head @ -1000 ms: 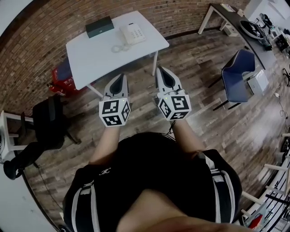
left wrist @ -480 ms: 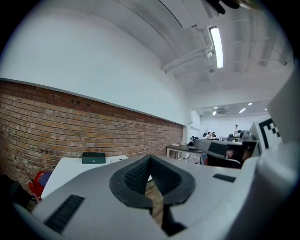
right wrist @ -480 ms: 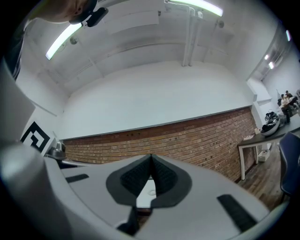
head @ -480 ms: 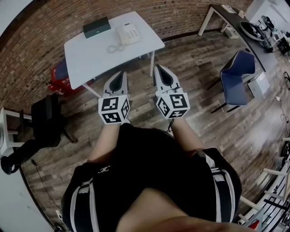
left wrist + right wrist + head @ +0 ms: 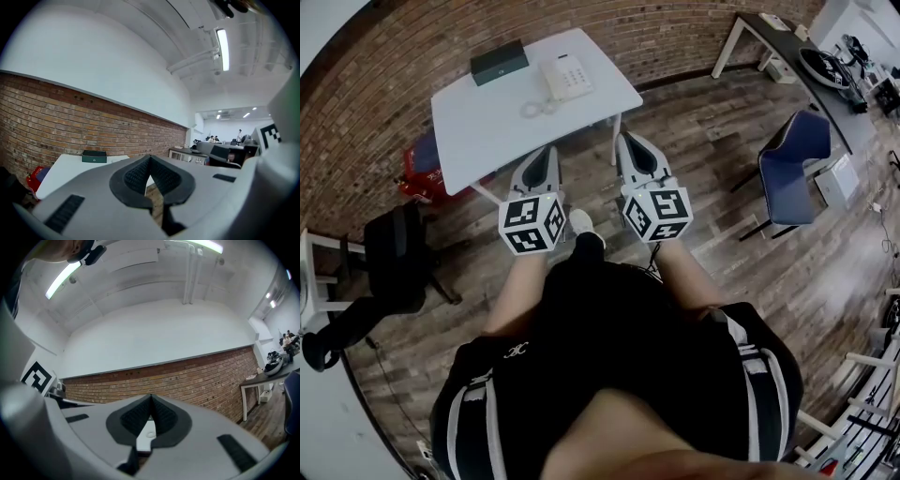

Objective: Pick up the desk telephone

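1. The desk telephone (image 5: 565,75) is white and sits on the far right part of a white table (image 5: 483,136), with the brick wall (image 5: 384,66) just beyond it. Nothing touches it.
2. Its coiled cord (image 5: 534,108) lies in a loop on the tabletop, just near and left of the phone.
3. A dark green box (image 5: 499,61) rests on the table's far edge, left of the phone and apart from it. The left gripper view also shows this box (image 5: 94,156) on the table (image 5: 58,171).
4. The left gripper (image 5: 546,152) hangs over the floor at the table's near edge, pointing toward the table. Its jaws are clenched tight together with nothing between them, as the left gripper view shows (image 5: 150,160).
5. The right gripper (image 5: 628,141) is held beside it, off the table's near right corner. Its jaws are likewise pressed together and empty (image 5: 151,399). Both are well short of the phone.
6. A white shoe (image 5: 579,222) shows on the wooden floor (image 5: 703,141) between the two arms.
7. A red object (image 5: 422,164) sits on the floor at the table's left, and a black chair (image 5: 398,253) stands nearer on that side.
8. A blue chair (image 5: 792,159) stands well to the right, with a dark table (image 5: 773,37) farther off.
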